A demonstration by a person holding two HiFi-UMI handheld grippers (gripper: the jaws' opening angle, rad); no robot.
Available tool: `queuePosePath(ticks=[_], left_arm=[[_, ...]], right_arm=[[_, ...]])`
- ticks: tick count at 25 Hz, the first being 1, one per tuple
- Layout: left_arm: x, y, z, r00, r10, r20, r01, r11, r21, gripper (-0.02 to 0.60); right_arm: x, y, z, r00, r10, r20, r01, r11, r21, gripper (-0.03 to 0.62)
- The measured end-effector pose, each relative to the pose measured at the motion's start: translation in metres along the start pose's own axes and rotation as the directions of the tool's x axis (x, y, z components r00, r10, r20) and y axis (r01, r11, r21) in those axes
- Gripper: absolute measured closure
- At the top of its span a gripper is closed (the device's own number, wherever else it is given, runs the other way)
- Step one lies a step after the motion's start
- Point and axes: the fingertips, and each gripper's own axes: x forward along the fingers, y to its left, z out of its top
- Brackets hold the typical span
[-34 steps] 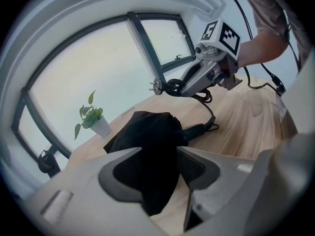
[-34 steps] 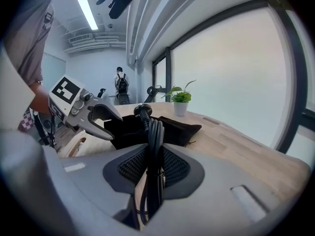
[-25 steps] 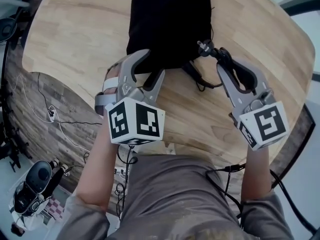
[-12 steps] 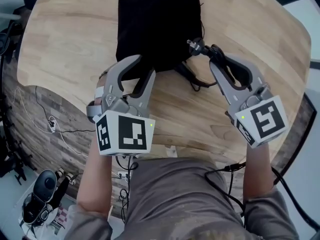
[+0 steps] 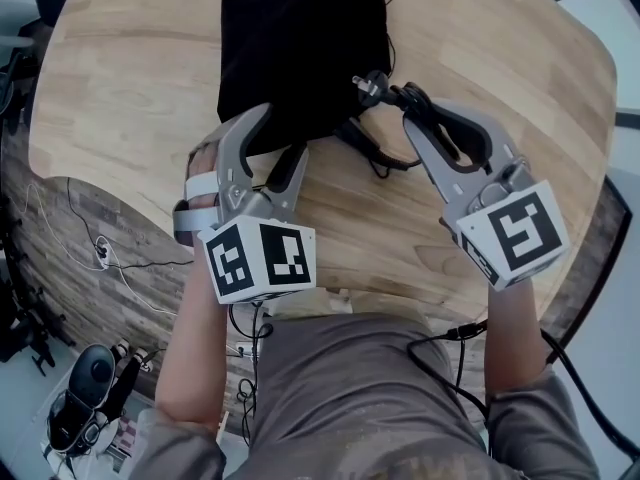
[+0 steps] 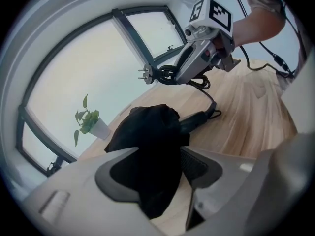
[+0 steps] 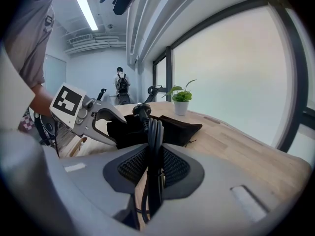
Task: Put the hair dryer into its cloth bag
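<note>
Black cloth was pinched tight between the fingers point(image 6: 199, 167) of the left gripper point(image 5: 280, 136). It had closed on the near edge of the cloth bag point(image 5: 300, 38), most likely to lift the mouth of the bag and keep it from sliding. The right gripper point(image 5: 425, 108) was closed too, on a folded bunch of the cord point(image 7: 154, 136). The plug point(image 5: 368, 85) stuck out past its tips, up off the wood. Holding the cord bunched like that probably kept it from trailing, so it could go into the bag after the rest. The hair dryer point(image 6: 197, 122) was almost all inside the bag. Only a dark end, which looked like the handle, poked out of the mouth at the bag's near right corner, and the cord ran from there to the right gripper. The bag lay flat in the middle of the tabletop point(image 5: 130, 78), reaching toward the far edge, with its mouth toward the near edge where the person stood. Its long side ran from near edge to far edge. The hair dryer seemed to lie about the same way, head end deep in the bag toward the far edge and handle end back toward the near edge, a bit to the right.
</note>
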Motion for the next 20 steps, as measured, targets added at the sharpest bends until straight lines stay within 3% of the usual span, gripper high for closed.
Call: queuePosePath(ticks=[3, 7, 10, 13, 16, 20], left_arm=[[0.001, 0.009, 0.000, 0.999, 0.045, -0.008, -0.044, 0.999, 0.021, 0.368], [-0.009, 0.020, 0.012, 0.997, 0.062, 0.042, -0.061, 0.998, -0.033, 0.560], [-0.017, 0.025, 0.025, 0.995, 0.009, 0.099, 0.009, 0.984, -0.176, 0.568], [-0.025, 0.033, 0.035, 0.986, -0.033, 0.163, 0.082, 0.949, -0.304, 0.572], [-0.033, 0.037, 0.044, 0.980, -0.053, 0.193, 0.113, 0.942, -0.315, 0.572], [-0.045, 0.034, 0.057, 0.960, -0.117, 0.254, 0.193, 0.934, -0.300, 0.574]], right_arm=[[0.000, 0.000, 0.000, 1.000, 0.000, -0.001, 0.000, 1.000, 0.002, 0.491], [0.001, 0.004, 0.005, 1.000, 0.015, 0.008, -0.015, 0.998, -0.061, 0.491], [0.003, 0.025, 0.003, 0.994, 0.074, -0.078, -0.092, 0.960, -0.265, 0.491], [0.010, 0.049, -0.002, 0.979, 0.099, -0.177, -0.158, 0.920, -0.359, 0.493], [0.022, 0.063, -0.001, 0.974, 0.098, -0.204, -0.168, 0.916, -0.364, 0.493], [0.042, 0.065, -0.008, 0.963, 0.086, -0.254, -0.165, 0.936, -0.309, 0.493]])
